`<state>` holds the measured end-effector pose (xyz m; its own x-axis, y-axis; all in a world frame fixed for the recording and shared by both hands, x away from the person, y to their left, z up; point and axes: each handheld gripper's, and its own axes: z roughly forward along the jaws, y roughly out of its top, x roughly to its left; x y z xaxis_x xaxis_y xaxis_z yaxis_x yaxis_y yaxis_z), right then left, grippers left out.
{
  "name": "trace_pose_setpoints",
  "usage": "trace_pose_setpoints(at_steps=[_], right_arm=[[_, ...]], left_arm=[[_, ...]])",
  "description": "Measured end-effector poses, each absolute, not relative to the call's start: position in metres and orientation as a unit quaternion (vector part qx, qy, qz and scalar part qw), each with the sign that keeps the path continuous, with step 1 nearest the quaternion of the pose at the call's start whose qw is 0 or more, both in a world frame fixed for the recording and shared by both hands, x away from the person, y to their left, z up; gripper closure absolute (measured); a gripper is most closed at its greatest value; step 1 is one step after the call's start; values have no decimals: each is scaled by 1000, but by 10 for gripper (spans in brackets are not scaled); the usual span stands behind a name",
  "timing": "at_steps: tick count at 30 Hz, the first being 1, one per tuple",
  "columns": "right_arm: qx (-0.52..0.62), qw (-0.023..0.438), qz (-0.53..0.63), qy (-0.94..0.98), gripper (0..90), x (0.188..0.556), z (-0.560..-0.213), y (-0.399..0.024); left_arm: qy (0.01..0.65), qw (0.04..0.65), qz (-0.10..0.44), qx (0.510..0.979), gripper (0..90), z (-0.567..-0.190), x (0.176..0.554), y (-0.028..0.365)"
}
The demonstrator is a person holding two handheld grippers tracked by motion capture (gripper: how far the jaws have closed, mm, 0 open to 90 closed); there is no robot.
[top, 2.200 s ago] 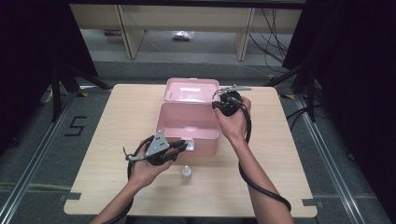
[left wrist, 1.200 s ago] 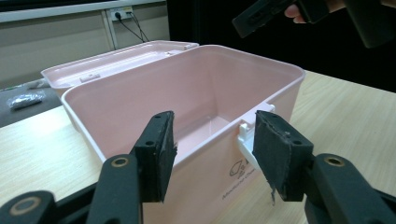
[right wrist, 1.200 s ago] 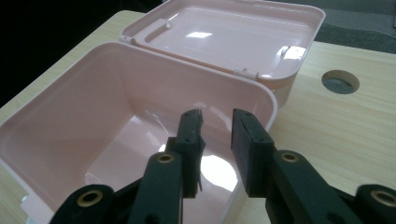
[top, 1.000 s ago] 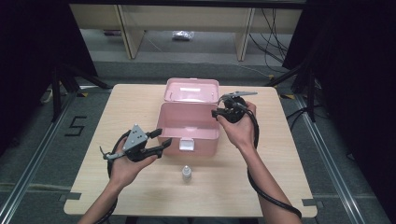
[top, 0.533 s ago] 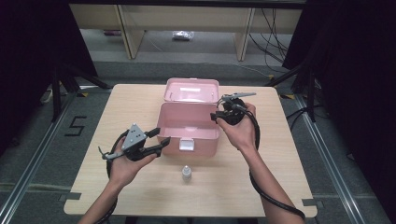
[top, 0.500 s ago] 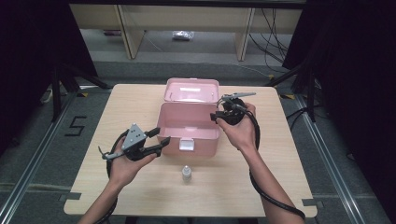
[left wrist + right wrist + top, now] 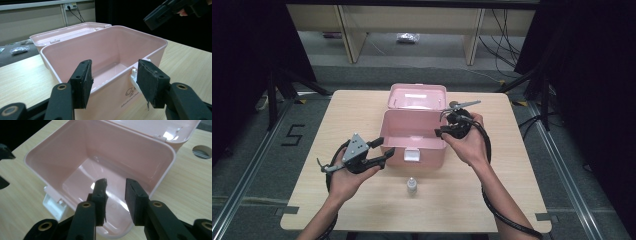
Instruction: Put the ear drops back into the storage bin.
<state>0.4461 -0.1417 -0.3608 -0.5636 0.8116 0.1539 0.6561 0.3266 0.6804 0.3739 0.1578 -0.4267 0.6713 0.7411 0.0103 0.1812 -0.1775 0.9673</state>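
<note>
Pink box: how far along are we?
Done: the box is open, lid folded back, inside empty. In hand: nothing; the left gripper hangs open at its front left, the right gripper over its right rim, jaws slightly apart. Left, probably: the small bottle stands on the table.

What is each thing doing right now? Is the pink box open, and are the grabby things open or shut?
Box: open, nothing inside.
Lid: flipped back, lying on the table behind the box.
Latch: undone, on the front wall.
Little bottle: standing upright on the table, in front of the box.
Left hand-held gripper: open, holding nothing.
Right hand-held gripper: open a little, holding nothing, above the box.
</note>
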Motion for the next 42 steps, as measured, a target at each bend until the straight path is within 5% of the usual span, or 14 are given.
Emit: trace_pose_setpoints(at_steps=[42], right_arm=[[308,23,211,927,701,406,-399,-97]], left_arm=[[323,548,244,732,447,-440,368,162]])
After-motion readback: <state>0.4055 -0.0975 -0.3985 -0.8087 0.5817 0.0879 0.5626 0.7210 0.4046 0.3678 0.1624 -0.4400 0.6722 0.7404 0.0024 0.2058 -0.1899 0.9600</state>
